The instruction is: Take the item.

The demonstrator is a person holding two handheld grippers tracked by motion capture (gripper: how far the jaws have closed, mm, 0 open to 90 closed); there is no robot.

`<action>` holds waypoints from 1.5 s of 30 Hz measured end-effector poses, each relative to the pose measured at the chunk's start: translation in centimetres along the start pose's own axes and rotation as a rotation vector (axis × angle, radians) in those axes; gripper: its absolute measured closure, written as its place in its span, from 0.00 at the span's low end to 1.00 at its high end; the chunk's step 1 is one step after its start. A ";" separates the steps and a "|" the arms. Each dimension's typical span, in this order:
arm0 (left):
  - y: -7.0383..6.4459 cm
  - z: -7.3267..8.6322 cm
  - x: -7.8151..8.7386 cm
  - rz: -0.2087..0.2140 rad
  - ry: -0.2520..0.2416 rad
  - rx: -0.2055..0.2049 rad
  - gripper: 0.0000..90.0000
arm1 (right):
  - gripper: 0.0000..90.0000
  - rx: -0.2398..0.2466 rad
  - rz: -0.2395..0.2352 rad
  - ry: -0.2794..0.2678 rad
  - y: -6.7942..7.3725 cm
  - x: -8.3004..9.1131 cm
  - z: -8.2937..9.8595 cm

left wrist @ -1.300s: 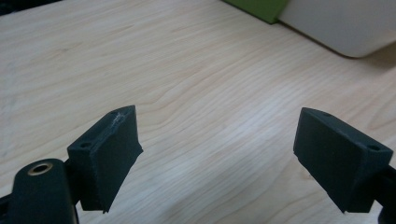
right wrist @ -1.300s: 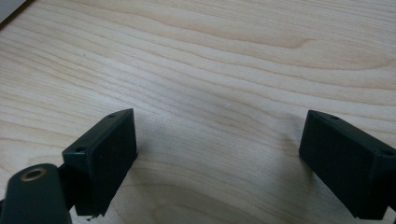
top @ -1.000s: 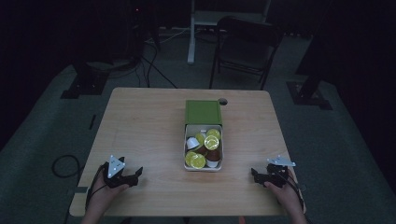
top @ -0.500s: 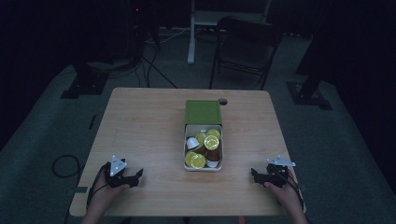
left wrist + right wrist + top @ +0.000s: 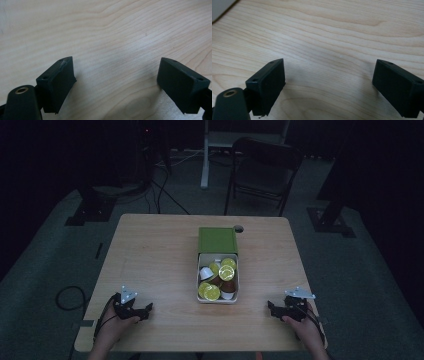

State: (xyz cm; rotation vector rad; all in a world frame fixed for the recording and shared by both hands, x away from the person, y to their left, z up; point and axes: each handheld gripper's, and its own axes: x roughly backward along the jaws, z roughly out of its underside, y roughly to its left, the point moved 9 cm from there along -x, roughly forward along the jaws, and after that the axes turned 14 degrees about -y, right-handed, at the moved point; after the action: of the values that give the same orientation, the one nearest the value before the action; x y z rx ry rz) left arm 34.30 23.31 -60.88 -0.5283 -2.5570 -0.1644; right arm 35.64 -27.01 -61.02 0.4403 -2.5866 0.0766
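Note:
An open box (image 5: 218,299) with a green lid (image 5: 217,240) folded back sits at the middle of the wooden table (image 5: 155,255). It holds several coffee capsules (image 5: 221,272), yellow-topped, white and brown. My left gripper (image 5: 145,310) rests on the table near its front left corner, open, jaws wide over bare wood (image 5: 115,75). My right gripper (image 5: 271,308) rests near the front right corner, also open with nothing between its jaws (image 5: 329,77). Both point inward toward the box.
A dark folding chair (image 5: 265,170) and a white stand (image 5: 207,150) are beyond the table's far edge. A round cable hole (image 5: 238,228) is beside the lid. Cables lie on the grey floor at left (image 5: 67,295).

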 end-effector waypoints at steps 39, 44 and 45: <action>0.0 0.0 0.0 0.000 0.000 0.000 0.17 | 0.14 0.048 -0.128 -0.178 9.6 3.7 -10.6; 0.0 0.0 0.0 0.000 0.001 0.000 0.17 | 0.15 0.073 -0.162 -0.178 11.4 4.0 -11.1; 0.0 0.0 0.0 0.000 0.001 0.000 0.17 | 0.15 0.077 -0.170 -0.181 11.7 4.0 -11.2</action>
State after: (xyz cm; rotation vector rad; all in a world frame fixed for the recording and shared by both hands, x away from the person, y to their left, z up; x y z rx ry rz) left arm 34.30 23.33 -60.89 -0.5284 -2.5564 -0.1645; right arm 33.91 -15.57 -48.97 0.7238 -2.7173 0.0813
